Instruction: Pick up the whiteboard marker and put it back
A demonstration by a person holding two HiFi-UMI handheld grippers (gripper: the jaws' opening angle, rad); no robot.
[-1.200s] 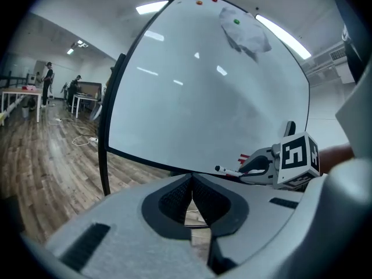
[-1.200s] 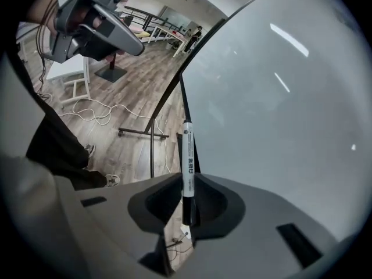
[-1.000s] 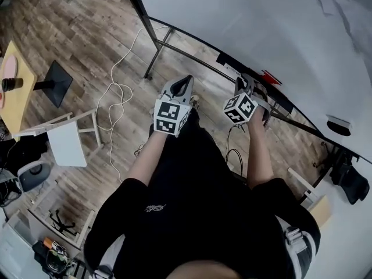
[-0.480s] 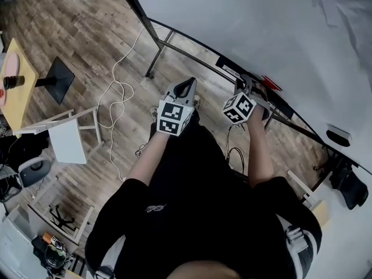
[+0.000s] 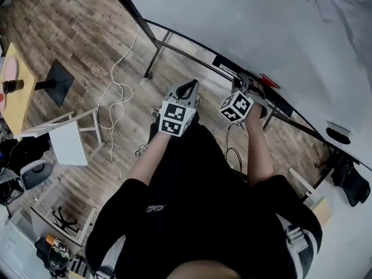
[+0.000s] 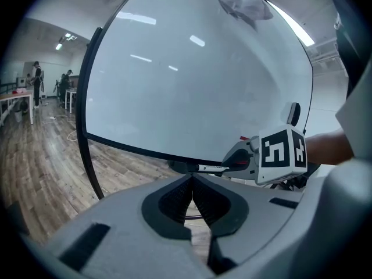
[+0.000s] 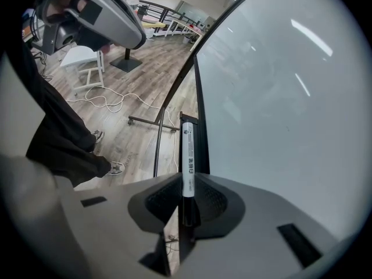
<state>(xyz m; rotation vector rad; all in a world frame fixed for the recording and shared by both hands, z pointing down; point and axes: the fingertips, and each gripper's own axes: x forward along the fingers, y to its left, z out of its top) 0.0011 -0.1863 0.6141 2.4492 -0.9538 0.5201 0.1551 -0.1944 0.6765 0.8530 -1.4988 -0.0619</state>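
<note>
Fingers (image 7: 161, 201) of the right gripper (image 7: 187, 182) stayed clamped on the marker (image 7: 188, 147), poised just off the whiteboard (image 7: 279, 97) ledge (image 7: 201, 138). The left gripper (image 6: 192, 179), pinched together on nothing, edged nearer; put-back looked imminent.

— How does the whiteboard (image 7: 279, 97) look to you?
— Smooth and glossy; ceiling lights streak across it. Its frame (image 7: 201, 97) is black and matt.
— And the thing in your jaws?
— The whiteboard marker (image 7: 188, 156) has a smooth white plastic barrel with a slight sheen and a black near end. My right gripper (image 7: 188, 176) and left gripper (image 6: 191, 177) have matt grey plastic shells; the pads (image 7: 165, 200) are black and finely ribbed.
— The floor?
— The floor (image 5: 75, 28) is wood-grain planks with a low sheen. The stand tubes (image 5: 157, 54) at the far side look like dark metal. My shirt (image 5: 197, 190) is matt black cloth.
</note>
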